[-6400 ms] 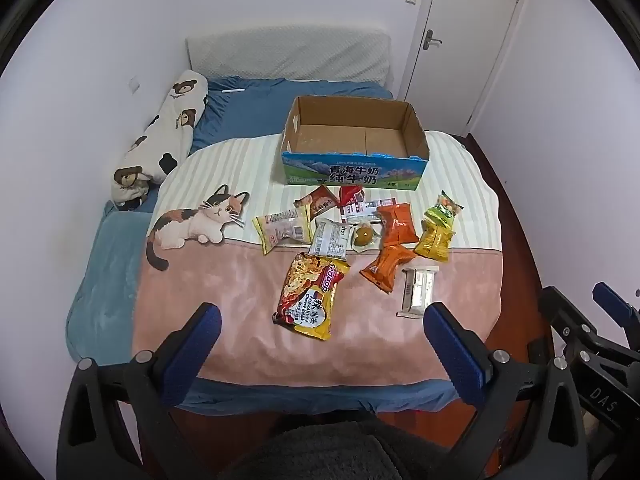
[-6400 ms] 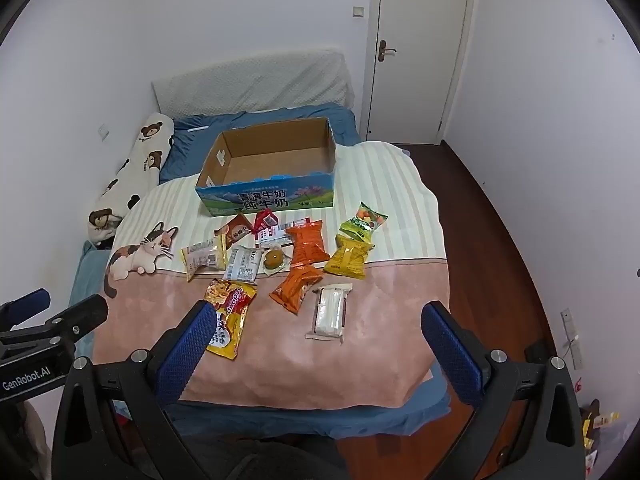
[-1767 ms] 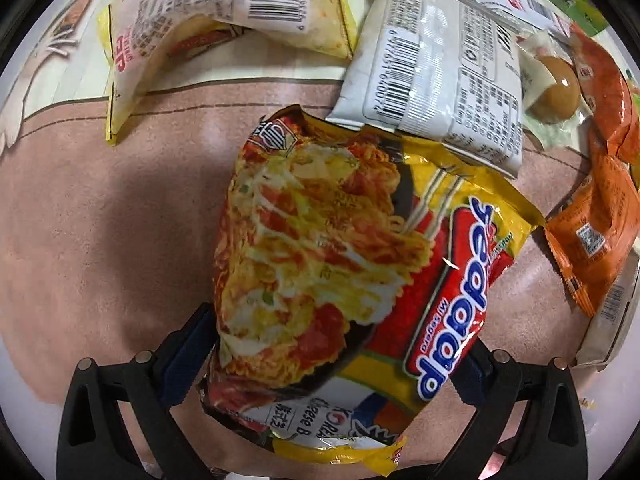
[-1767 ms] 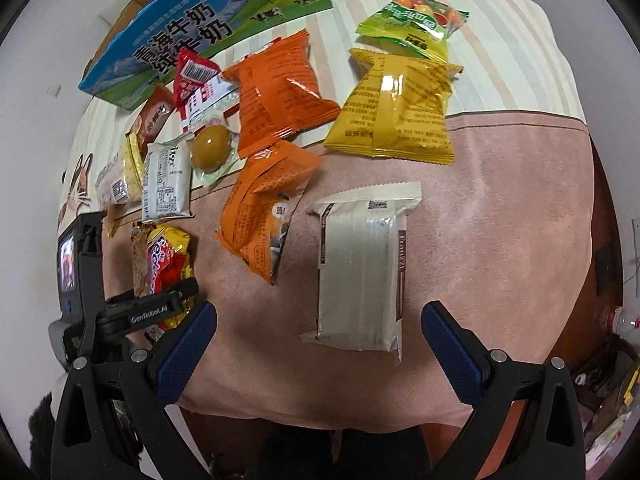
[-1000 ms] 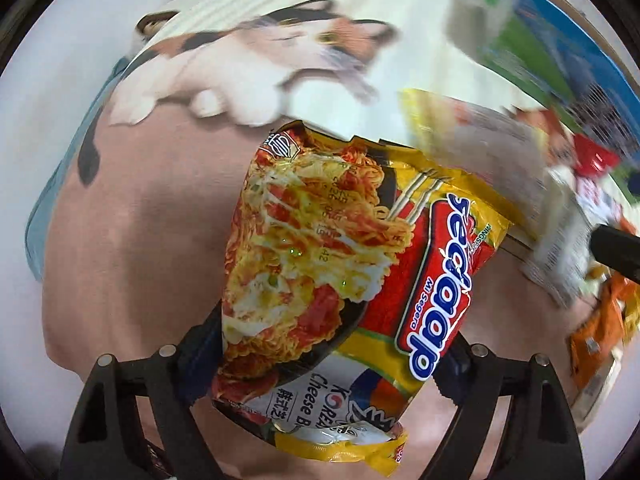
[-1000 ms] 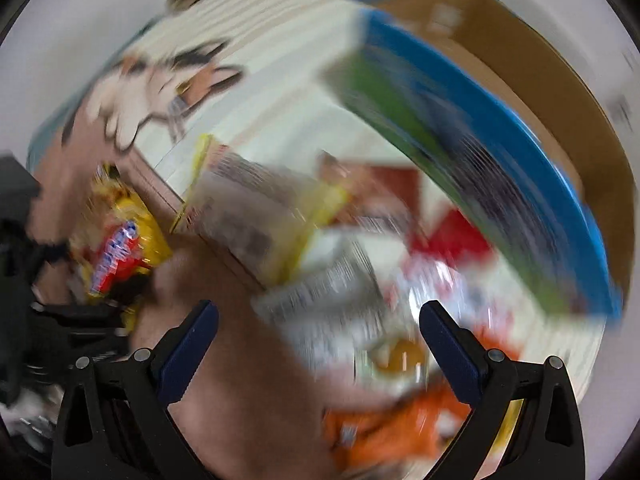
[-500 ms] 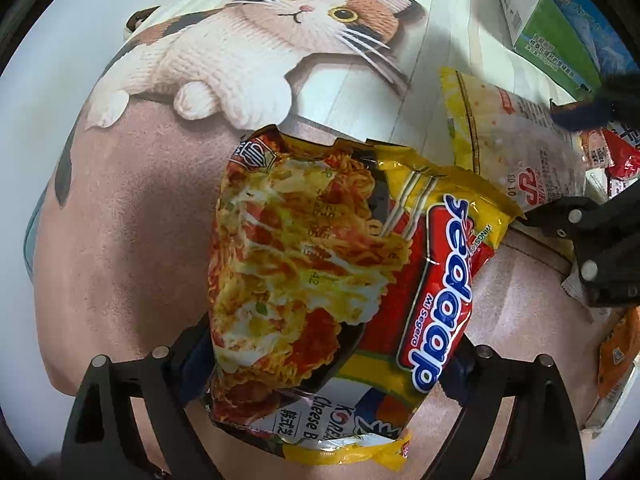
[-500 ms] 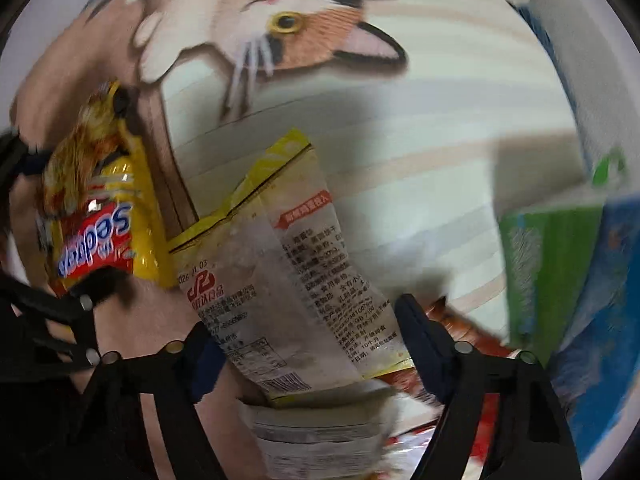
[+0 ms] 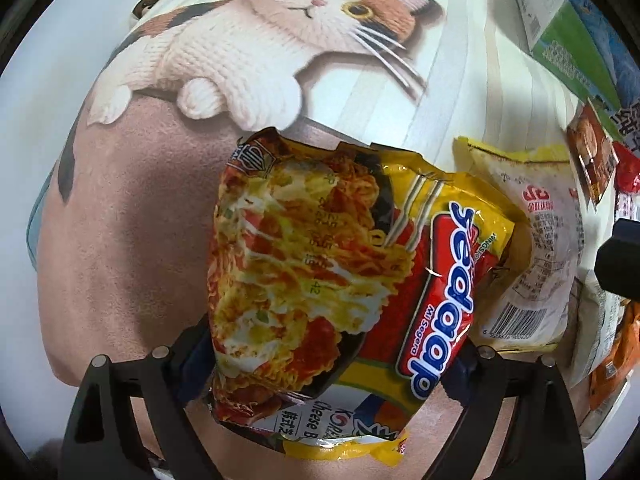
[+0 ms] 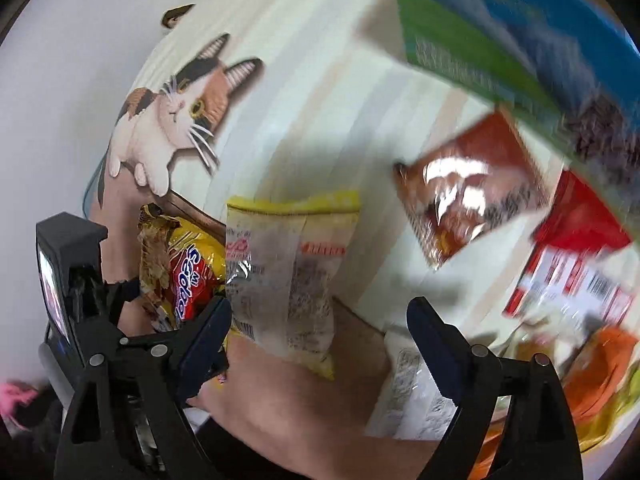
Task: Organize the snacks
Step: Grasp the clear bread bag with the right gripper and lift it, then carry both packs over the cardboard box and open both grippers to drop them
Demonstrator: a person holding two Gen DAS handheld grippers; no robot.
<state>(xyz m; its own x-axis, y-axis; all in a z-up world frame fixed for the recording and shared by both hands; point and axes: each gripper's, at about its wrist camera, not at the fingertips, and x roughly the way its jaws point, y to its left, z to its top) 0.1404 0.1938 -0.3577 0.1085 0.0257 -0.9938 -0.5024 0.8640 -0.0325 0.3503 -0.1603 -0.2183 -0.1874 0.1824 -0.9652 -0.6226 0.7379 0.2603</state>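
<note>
A yellow and red noodle packet (image 9: 320, 264) hangs above the pink blanket, and my left gripper (image 9: 324, 352) is shut on its lower half, the jaws closing slightly. The right wrist view also shows this packet (image 10: 188, 276) and the left gripper (image 10: 80, 280) at the left. My right gripper (image 10: 320, 312) points down with its jaws opening. A pale packet with yellow edges (image 10: 280, 276) lies on the blanket between its fingers, close to the left finger (image 10: 204, 332) and apart from the right one. The same pale packet (image 9: 536, 264) lies right of the noodles.
A blue and green cardboard box (image 10: 500, 40) stands at the upper right. Before it lie a brown packet (image 10: 472, 196), a red and white packet (image 10: 576, 256), a white packet (image 10: 416, 396) and orange packets (image 10: 596, 372). A cat print (image 9: 260, 44) covers the blanket (image 9: 132, 240).
The left gripper has drifted slightly with the noodle packet in it. The right gripper swung over the pale packet, narrowed around it, then widened again.
</note>
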